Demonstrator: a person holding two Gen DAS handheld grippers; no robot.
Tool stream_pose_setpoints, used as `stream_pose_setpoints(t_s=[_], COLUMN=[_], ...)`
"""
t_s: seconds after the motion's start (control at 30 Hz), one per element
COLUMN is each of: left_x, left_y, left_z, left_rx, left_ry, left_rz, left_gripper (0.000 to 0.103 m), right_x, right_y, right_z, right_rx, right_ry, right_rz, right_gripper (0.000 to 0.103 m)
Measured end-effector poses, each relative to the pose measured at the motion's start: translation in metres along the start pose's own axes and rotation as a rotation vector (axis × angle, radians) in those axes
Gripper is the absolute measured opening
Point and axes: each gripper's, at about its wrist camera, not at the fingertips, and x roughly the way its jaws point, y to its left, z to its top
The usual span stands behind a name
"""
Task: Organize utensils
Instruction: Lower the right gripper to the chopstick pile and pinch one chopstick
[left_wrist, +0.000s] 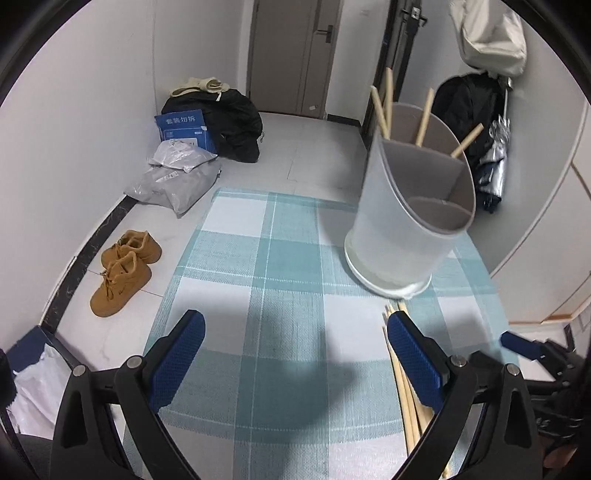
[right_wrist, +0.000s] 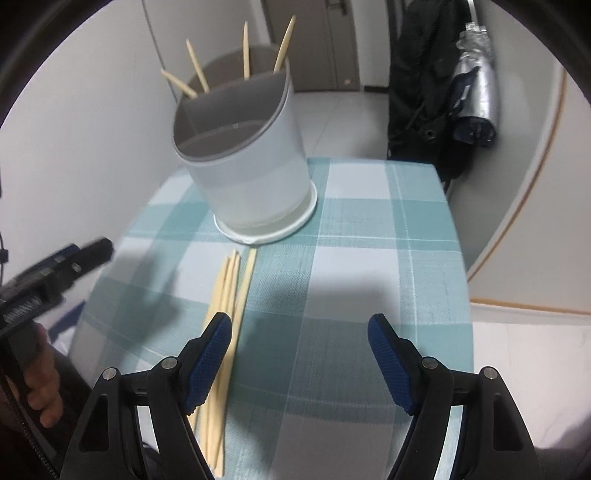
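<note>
A white utensil holder (left_wrist: 402, 221) (right_wrist: 251, 173) with grey inner dividers stands on the checked teal tablecloth (left_wrist: 280, 266) (right_wrist: 369, 236). Several wooden chopsticks (left_wrist: 424, 122) (right_wrist: 245, 48) stand in its back compartment. Several more chopsticks (left_wrist: 406, 391) (right_wrist: 225, 314) lie flat in front of it. My left gripper (left_wrist: 295, 332) is open and empty, its right finger over the lying chopsticks. My right gripper (right_wrist: 299, 332) is open and empty, its left finger over the same chopsticks. The right gripper's tip also shows in the left wrist view (left_wrist: 517, 343).
The table ends left and right of the cloth. On the floor left are brown shoes (left_wrist: 122, 269), grey parcels (left_wrist: 177, 181) and a black bag (left_wrist: 232, 122). A black coat (right_wrist: 424, 81) and a folded umbrella (right_wrist: 476, 92) hang at the back right.
</note>
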Motion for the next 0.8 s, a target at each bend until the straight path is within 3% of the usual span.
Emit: stream_pose_setpoints(t_s=[0.17, 0.3, 0.73, 0.8], left_x=[0.006, 0.013, 0.016, 0.018], left_y=[0.01, 0.013, 0.028, 0.032], left_z=[0.005, 0.005, 0.01, 0.011], left_rx=[-0.042, -0.044, -0.108, -0.137], left_ry=[0.013, 0.007, 0.028, 0.041], left_rz=[0.003, 0.043, 0.026, 0.015], left_gripper=[0.096, 0.096, 0.096, 0.096], right_x=[0.027, 0.054, 0.078, 0.079], right_y=[0.013, 0.023, 0.043, 0.048], right_z=[0.011, 0.023, 0.041, 0.041], right_rx=[-0.053, -0.09, -0.147, -0.176], right_ry=[0.081, 0.165, 0.214, 0.216], right_rz=[0.012, 0.004, -0.028, -0.041], right_gripper=[0.069, 0.046, 0.032, 0.025])
